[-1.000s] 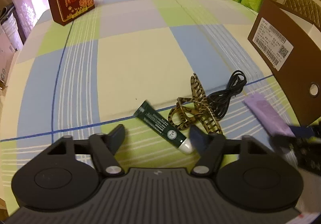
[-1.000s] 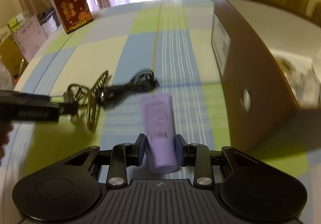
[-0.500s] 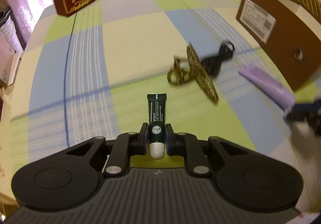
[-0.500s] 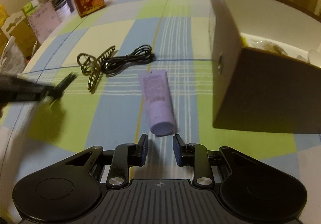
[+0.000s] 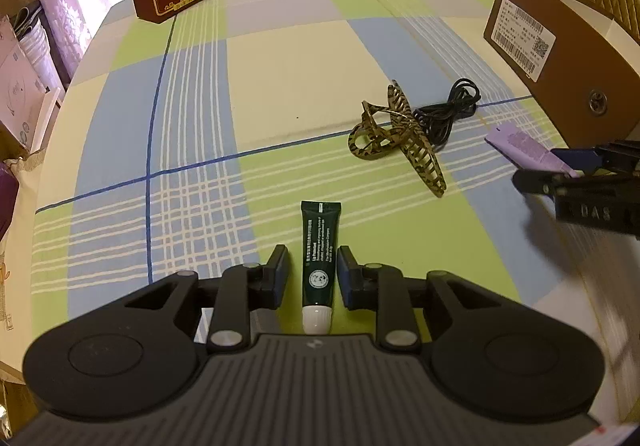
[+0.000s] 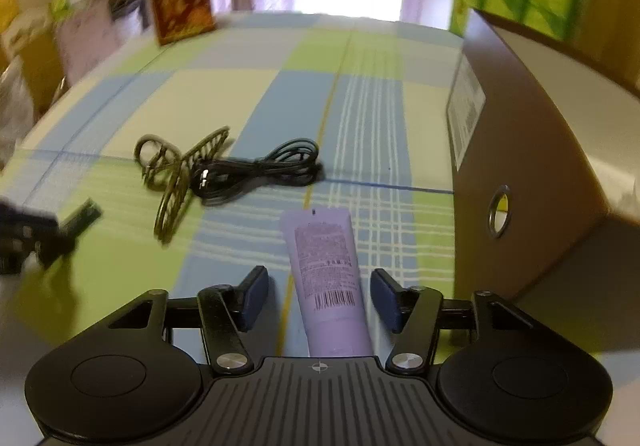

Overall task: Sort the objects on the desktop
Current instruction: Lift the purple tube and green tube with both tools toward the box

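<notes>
1. Left gripper [image 5: 311, 270]: jaws part open, 1 on each side of the green tube [image 5: 319, 264], with a narrow gap each side. Nothing held. The tube lies flat on the tablecloth [image 5: 280, 58], white cap toward the camera.
2. Right gripper [image 6: 316, 294]: jaws wide open, straddling the purple tube [image 6: 326, 278], clear of it on both sides. Nothing held. This tube also lies flat, its wide end toward the camera, near the brown box [image 6: 532, 150].
3. Hair clip [image 5: 396, 138] and black cable [image 5: 448, 112] lie touching, farther out between the 2 tubes.
4. Step in hand, as judged: closing on both tubes for transfer, probably to the box.
5. Recommended practice: centre each tube between the pads before closing. Keep the fingertips low to the cloth. Close gently, since soft tubes deform and may squirt or slip. Grip the green tube on its body, not the cap.
6. Risk: the right view is blurred, so alignment there is less certain.
</notes>
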{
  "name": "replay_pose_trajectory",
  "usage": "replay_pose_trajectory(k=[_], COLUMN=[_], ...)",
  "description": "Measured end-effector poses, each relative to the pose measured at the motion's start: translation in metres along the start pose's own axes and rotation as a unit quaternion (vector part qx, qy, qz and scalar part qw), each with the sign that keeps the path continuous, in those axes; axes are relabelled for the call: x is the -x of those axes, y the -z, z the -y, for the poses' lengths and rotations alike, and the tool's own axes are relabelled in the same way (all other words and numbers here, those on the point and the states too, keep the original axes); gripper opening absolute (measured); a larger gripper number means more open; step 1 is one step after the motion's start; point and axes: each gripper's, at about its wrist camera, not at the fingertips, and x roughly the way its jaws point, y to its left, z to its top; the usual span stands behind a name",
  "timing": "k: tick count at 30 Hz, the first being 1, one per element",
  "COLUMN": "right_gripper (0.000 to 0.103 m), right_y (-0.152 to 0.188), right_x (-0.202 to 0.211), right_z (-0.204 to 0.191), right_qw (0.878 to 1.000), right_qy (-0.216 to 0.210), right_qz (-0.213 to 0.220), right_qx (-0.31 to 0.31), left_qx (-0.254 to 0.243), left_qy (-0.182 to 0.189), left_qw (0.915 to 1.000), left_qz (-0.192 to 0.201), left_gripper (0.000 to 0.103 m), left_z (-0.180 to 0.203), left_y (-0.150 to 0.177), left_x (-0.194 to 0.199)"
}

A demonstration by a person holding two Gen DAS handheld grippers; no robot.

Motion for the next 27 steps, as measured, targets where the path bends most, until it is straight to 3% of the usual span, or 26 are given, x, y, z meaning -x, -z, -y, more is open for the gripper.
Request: replay_pose_trajectory(k=[1, 5, 14, 17, 23, 27], right_gripper=[0.032, 0.032, 0.032, 0.032, 0.050, 0.051], right_y=[0.000, 0.008, 0.055, 0.062, 0.062, 0.062], right_x=[0.001, 0.010, 0.056, 0.064, 0.062, 0.059], right_z=[0.000, 0.000, 0.007, 0.013, 0.011, 0.010], right_qw=[1.000, 0.999, 0.998, 0.998, 0.998, 0.998], right_qy=[-0.003, -0.023, -0.042, -0.041, -0.042, -0.042], right_qz=[0.000, -0.006, -0.024, -0.030, -0.022, -0.016], right_qx=[0.005, 0.026, 0.049, 0.048, 0.048, 0.051], left_qx=[-0.002, -0.017, -0.034, -0.039, -0.029, -0.030], left_qy=[0.002, 0.013, 0.053, 0.049, 0.038, 0.027], left_qw=[1.0000, 0.9998, 0.9977, 0.9978, 0.9985, 0.9990], left_qz=[0.000, 0.001, -0.023, -0.024, -0.026, -0.022], left_gripper=[0.021, 0.013, 0.013, 0.013, 0.014, 0.014], left_z=[0.000, 0.007, 0.042, 0.053, 0.056, 0.060], left_y=[0.001, 0.007, 0.035, 0.039, 0.033, 0.033], left_x=[0.000, 0.005, 0.028, 0.031, 0.027, 0.027])
